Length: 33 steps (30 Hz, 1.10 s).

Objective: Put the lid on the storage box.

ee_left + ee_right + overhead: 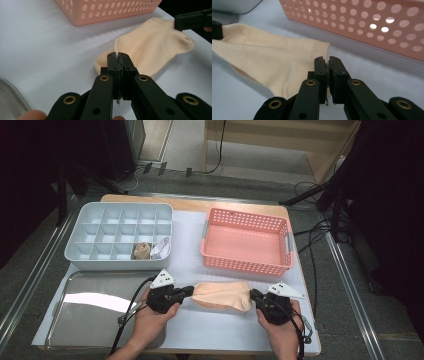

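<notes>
A pale peach sock [222, 295] lies stretched across the white mat near the table's front edge, between my two grippers. My left gripper [190, 290] is shut on the sock's left end. In the left gripper view its jaws [118, 56] pinch the fabric edge of the sock [155, 50]. At the sock's other end my right gripper [253, 294] is shut on the fabric. The right gripper view shows that gripper [326, 61] closed on a corner of the sock [267, 57].
A pink perforated basket [247, 242] stands just behind the sock. A grey divided box [120, 220] at the back left holds a rolled beige sock [141, 251] and a white one [161, 249]. A metal tray [95, 305] lies at the front left.
</notes>
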Tool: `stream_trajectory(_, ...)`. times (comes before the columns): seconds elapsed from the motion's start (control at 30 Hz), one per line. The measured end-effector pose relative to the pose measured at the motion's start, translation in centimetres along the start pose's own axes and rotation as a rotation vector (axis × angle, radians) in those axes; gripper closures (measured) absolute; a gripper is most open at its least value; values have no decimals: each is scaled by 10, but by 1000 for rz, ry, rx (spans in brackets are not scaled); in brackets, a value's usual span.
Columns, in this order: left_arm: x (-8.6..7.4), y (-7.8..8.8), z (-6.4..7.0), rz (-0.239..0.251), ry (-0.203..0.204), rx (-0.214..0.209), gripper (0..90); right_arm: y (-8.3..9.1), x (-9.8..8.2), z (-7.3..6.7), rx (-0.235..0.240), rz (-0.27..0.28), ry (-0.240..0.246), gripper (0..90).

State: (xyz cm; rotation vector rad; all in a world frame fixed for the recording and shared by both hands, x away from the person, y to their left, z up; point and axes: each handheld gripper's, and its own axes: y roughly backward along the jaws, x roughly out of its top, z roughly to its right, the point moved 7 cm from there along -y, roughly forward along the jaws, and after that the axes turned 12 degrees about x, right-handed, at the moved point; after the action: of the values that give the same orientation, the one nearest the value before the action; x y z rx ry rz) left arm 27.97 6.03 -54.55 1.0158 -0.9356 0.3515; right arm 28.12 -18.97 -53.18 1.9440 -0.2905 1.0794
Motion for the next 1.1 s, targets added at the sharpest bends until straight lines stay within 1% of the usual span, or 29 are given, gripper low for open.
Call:
stream_trajectory(0.1,-2,-1,0,-12,-11,3,896,-7,-2,6,10,-11,-19,855)
stream_trajectory(0.13,-3,-1,0,-16,-14,0,896,-9,-4,7,14,-21,-21,855)
stream_trajectory(0.17,-4,-1,0,-23,-17,6,896,-12,-6,7,18,-30,-21,854)
stream_trajectory(0.2,-5,-2,0,-32,-19,-1,896,-14,-9,7,19,-36,-23,850)
stream_trajectory(0.23,-7,-3,0,-45,-22,-2,896,-15,-12,7,26,-41,-27,840)
stream_trajectory(0.27,-8,-4,0,-60,-23,2,894,-16,-14,8,37,-43,-42,801)
stream_trajectory(0.3,-10,-5,-2,-73,-25,13,891,-15,-15,9,43,-31,-62,745)
stream_trajectory(0.33,-10,-5,-3,-73,-20,15,883,-12,-16,12,45,-5,-93,711)
stream_trajectory(0.4,-11,-5,-4,-75,-13,12,871,-6,-17,18,27,26,-131,725)
stream_trajectory(0.43,-11,-6,-3,-78,-16,13,859,-3,-18,22,12,32,-138,747)
stream_trajectory(0.47,-11,-6,-3,-79,-18,14,843,0,-21,27,-19,34,-155,777)
stream_trajectory(0.5,-12,-6,-3,-80,-15,15,831,1,-23,30,-33,33,-165,784)
stream_trajectory(0.53,-12,-7,-3,-81,-17,16,810,0,-25,32,-31,29,-184,784)
stream_trajectory(0.57,-12,-8,-4,-89,-10,32,779,-2,-26,32,-28,26,-187,784)
stream_trajectory(0.6,-13,-9,-5,-92,-9,42,716,-6,-27,31,-17,18,-191,777)
stream_trajectory(0.67,-13,-11,-8,-99,1,67,641,-13,-26,26,5,13,-177,744)
stream_trajectory(0.7,-13,-13,-9,-113,3,70,616,-15,-25,24,10,18,-173,724)
stream_trajectory(0.73,-14,-14,-9,-117,4,66,606,-19,-24,23,15,20,-176,704)
stream_trajectory(0.77,-14,-15,-8,-122,-1,62,610,-21,-24,23,17,20,-175,690)
stream_trajectory(0.8,-14,-16,-7,-124,-4,62,622,-24,-25,22,9,9,-176,697)
stream_trajectory(0.83,-14,-17,-6,-127,-11,62,638,-26,-24,22,5,15,-168,714)
stream_trajectory(0.87,-15,-17,-5,-132,-16,57,666,-27,-24,20,9,12,-167,740)
stream_trajectory(0.93,-16,-19,-3,-140,-34,53,732,-28,-25,16,18,-4,-155,833)
stream_trajectory(0.97,-17,-19,-1,-156,-40,36,780,-28,-25,14,18,-8,-152,846)
stream_trajectory(1.0,-18,-19,-1,-163,-49,31,839,-27,-25,12,17,-10,-156,854)
stream_trajectory(1.03,-18,-18,-1,-162,-50,28,861,-26,-24,12,21,-9,-158,857)
stream_trajectory(1.1,-18,-16,-1,-169,-53,6,879,-21,-23,11,20,7,-169,859)
